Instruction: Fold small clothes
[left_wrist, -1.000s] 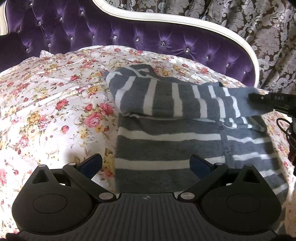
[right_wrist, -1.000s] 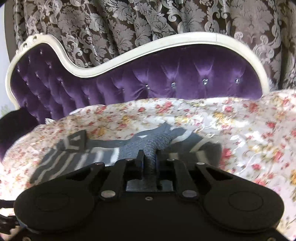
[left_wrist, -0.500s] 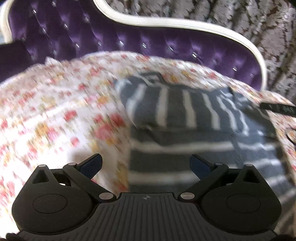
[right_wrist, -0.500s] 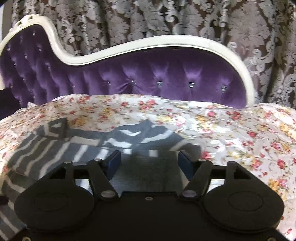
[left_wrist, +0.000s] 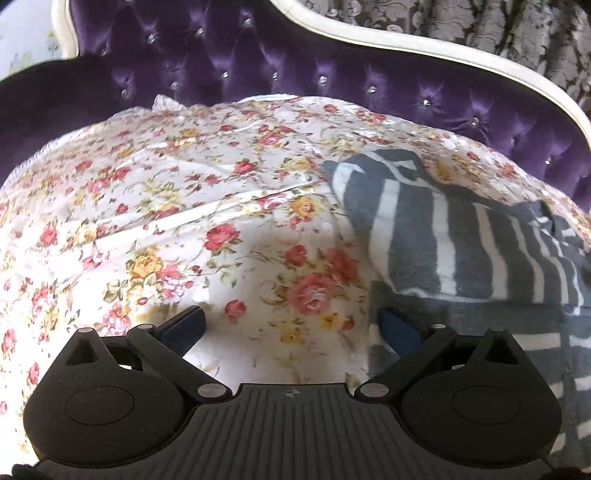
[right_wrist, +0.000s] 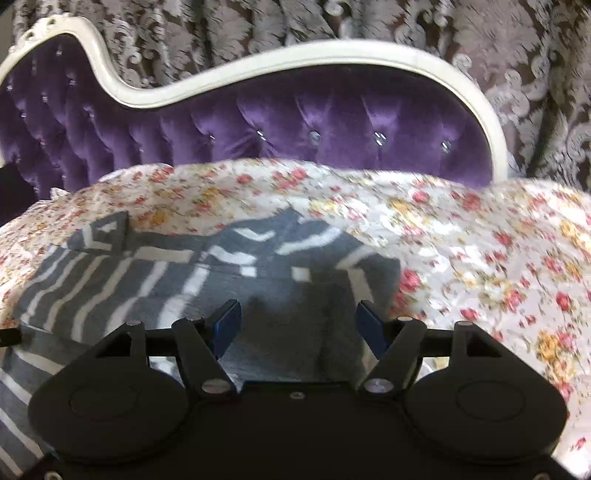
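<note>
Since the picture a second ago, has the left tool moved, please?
Yes. The left tool has slid left, judged against the striped garment: it now spans mostly floral bedspread, with only its right finger at the garment's edge.

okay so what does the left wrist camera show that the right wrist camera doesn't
Only the left wrist view shows the left gripper, open over bare floral bedspread beside the garment's left edge, and a pale wall corner top left. Only the right wrist view shows the right gripper, open above the gray fabric with nothing pinched, and the bedspread to the garment's right. Both show the gray striped garment with a sleeve folded across it, the purple tufted headboard and patterned curtain.
</note>
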